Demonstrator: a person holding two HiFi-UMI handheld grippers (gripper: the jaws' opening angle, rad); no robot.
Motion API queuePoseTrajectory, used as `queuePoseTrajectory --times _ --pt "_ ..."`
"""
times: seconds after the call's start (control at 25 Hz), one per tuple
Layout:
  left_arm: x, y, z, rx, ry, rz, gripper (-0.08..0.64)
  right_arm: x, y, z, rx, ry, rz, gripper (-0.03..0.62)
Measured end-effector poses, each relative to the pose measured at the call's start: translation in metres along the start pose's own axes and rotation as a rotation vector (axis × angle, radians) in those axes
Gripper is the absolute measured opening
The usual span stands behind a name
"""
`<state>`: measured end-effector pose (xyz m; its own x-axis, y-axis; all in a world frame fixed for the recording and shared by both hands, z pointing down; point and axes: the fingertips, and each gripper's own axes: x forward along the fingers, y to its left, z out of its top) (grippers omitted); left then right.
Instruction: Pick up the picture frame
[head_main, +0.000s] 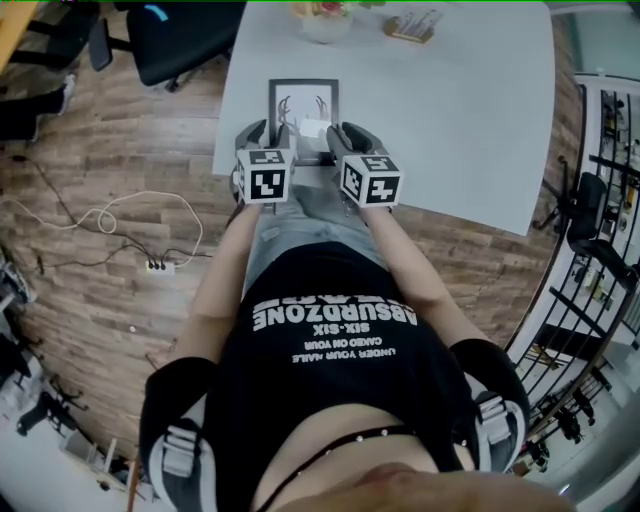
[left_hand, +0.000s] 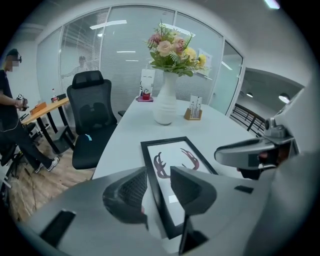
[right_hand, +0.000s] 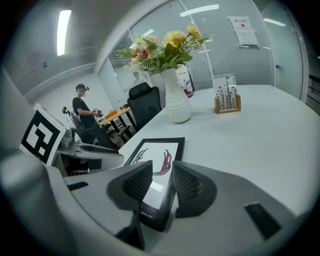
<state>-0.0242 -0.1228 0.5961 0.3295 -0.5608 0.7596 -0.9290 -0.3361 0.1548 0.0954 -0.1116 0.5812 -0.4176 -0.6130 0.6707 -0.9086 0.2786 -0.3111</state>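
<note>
Lying flat, picture frame (head_main: 303, 104), edges within gaping left tongs (left_hand: 158, 186), right tongs (right_hand: 162, 181)

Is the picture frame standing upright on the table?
No, the picture frame lies flat on the white table, as the left gripper view shows.

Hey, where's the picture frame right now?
In the head view, the picture frame lies flat on the white table near its left edge, with the left gripper and right gripper at its near end.
</note>
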Motion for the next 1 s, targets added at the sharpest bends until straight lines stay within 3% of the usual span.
queuePoseTrajectory --times 0.6,0.76,1.0 --pt "0.030 0.012 -0.014 -0.064 0.081 0.010 0.134 0.030 -0.018 -0.016 -0.001 0.064 -0.053 0.124" --pt "0.033 0.011 -0.017 -0.039 0.098 -0.011 0.133 0.034 -0.022 -0.022 0.004 0.089 -0.067 0.124" --pt "0.035 0.011 -0.018 -0.029 0.108 -0.050 0.133 0.036 -0.026 -0.027 0.085 0.086 -0.065 0.124"
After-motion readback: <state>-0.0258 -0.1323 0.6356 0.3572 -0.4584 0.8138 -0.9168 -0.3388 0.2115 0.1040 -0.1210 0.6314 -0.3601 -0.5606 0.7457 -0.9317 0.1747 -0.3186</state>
